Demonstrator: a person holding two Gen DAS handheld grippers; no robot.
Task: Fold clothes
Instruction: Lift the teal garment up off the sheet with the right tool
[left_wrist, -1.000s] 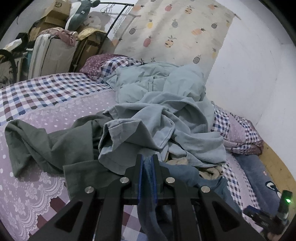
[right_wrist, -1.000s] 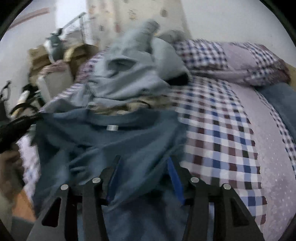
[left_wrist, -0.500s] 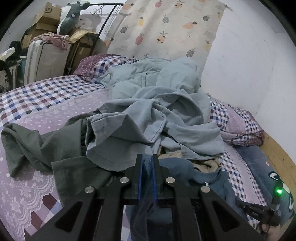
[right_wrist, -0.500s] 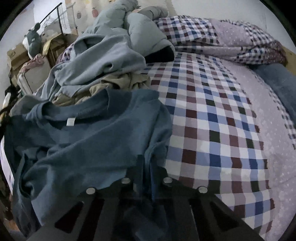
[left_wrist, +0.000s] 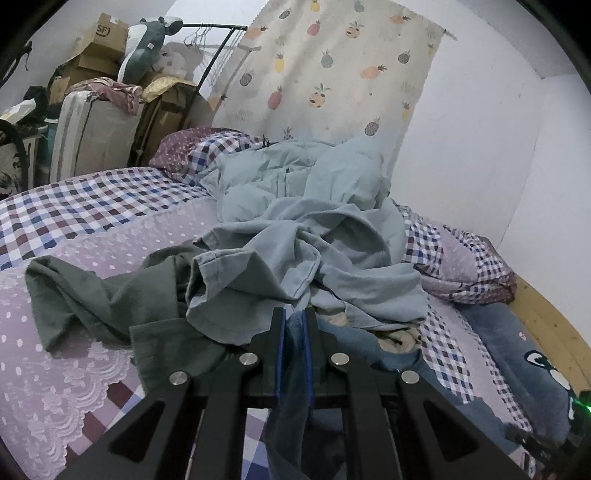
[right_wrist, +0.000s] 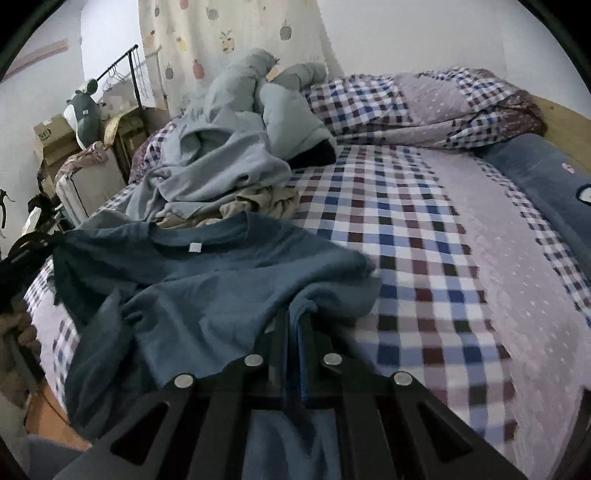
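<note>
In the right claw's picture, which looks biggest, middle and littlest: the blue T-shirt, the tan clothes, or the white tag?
1. Blue T-shirt, though it lies nearest the camera, which makes it look bigger.
2. Tan clothes, mostly buried under the pale blue pile, so only part shows.
3. White tag inside the T-shirt's collar.

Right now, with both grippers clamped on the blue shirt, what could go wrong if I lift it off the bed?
1. The blue cotton T-shirt has its collar under the tan crumpled garment and the pale grey-blue clothes heap; lifting may drag them along.
2. The right gripper pinches bunched fabric, perhaps several layers.
3. The left gripper holds only a thin edge, which could slip.
</note>
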